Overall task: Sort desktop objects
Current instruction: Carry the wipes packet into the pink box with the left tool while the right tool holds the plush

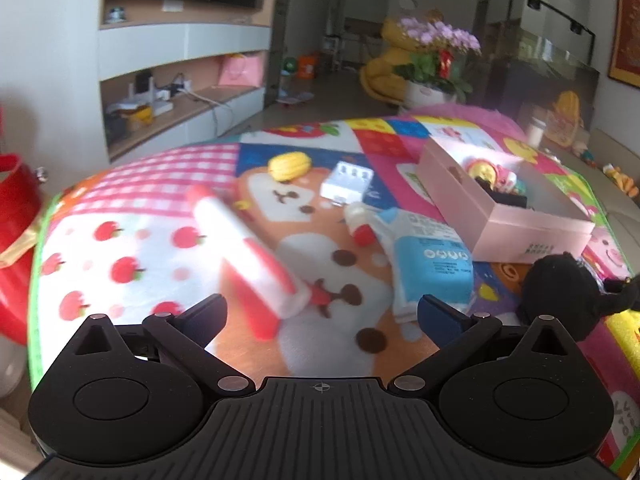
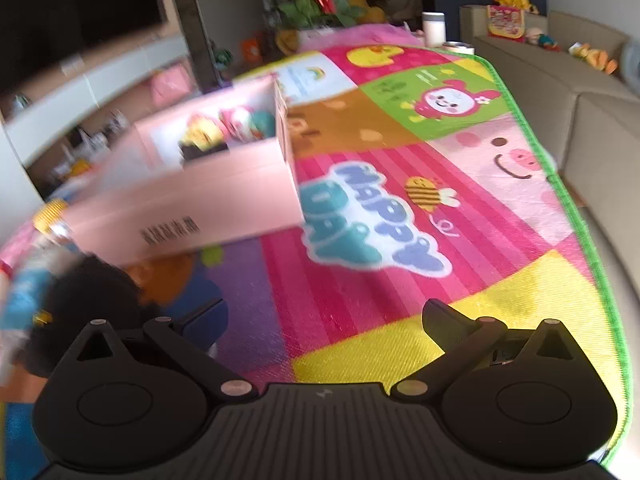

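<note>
Across the whole table lies a bright patchwork cartoon mat (image 1: 160, 240), the biggest thing in either view, edged in green. On its right part sits an open pink box (image 1: 500, 216), already holding a few small toys, among them a yellow and a pink one, too blurred to name. Left of the box lies a blue-and-white pouch (image 1: 428, 256) with a red cap, its far end near a white adapter block (image 1: 346, 182). A red-and-white tube (image 1: 248, 248) lies diagonally on the mat's bear picture, blurred, its near end close to the left gripper (image 1: 322, 314). Beyond it, by the adapter, rests a small yellow ridged toy (image 1: 289, 165). A fuzzy black object (image 1: 560, 296) sits just in front of the box's near corner, by the left gripper's right finger.

The left gripper hovers over the mat with its jaws spread wide and nothing between them. The right gripper (image 2: 324, 320) is likewise spread wide and empty, above the pink-striped and yellow patches, with the pink box ahead to its left
</note>
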{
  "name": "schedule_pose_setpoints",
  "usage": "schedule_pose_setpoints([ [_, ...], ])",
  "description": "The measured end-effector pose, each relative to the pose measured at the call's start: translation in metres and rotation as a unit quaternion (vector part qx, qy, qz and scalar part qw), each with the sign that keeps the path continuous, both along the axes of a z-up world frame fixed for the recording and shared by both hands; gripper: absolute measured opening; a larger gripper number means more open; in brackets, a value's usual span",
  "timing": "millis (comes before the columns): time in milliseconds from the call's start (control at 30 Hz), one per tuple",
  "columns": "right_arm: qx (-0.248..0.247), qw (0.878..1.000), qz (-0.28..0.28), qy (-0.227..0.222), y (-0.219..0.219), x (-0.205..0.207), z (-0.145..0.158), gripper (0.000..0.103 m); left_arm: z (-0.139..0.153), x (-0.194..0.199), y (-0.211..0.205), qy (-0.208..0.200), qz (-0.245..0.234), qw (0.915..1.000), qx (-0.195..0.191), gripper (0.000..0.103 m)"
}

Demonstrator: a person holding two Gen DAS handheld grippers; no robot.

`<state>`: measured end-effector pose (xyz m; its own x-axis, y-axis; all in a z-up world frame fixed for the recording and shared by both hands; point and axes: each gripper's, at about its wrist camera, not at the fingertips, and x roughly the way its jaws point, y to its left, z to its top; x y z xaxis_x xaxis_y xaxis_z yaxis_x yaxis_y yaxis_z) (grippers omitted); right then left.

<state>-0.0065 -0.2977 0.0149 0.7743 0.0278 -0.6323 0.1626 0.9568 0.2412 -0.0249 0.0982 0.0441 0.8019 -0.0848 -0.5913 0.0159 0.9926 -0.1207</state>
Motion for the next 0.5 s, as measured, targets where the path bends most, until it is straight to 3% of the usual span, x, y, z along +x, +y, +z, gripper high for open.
schedule_pose_setpoints([
  [67,0.0,0.999,0.008,-0.051,0.002,-0.015,0.019,0.103,0.005,-0.004,0.005,-0.01,0.012,0.9998,-0.009,0.103],
  [167,-0.012,0.99,0.081,-0.117,0.024,-0.031,0.05,0.103,0.012,-0.003,0.004,-0.025,0.022,0.999,-0.029,0.103],
  [300,-0.048,0.971,0.215,-0.089,0.083,-0.023,0.048,0.103,0.016,0.003,-0.012,-0.028,0.004,0.9989,-0.037,0.103],
  [433,-0.098,0.968,0.226,-0.049,0.123,-0.001,0.016,0.103,0.015,0.004,-0.031,-0.023,-0.032,0.9987,-0.032,0.103],
  [500,-0.078,0.974,0.211,-0.024,0.122,0.014,0.006,0.098,0.01,0.004,-0.042,-0.019,-0.05,0.9984,-0.016,0.103],
])
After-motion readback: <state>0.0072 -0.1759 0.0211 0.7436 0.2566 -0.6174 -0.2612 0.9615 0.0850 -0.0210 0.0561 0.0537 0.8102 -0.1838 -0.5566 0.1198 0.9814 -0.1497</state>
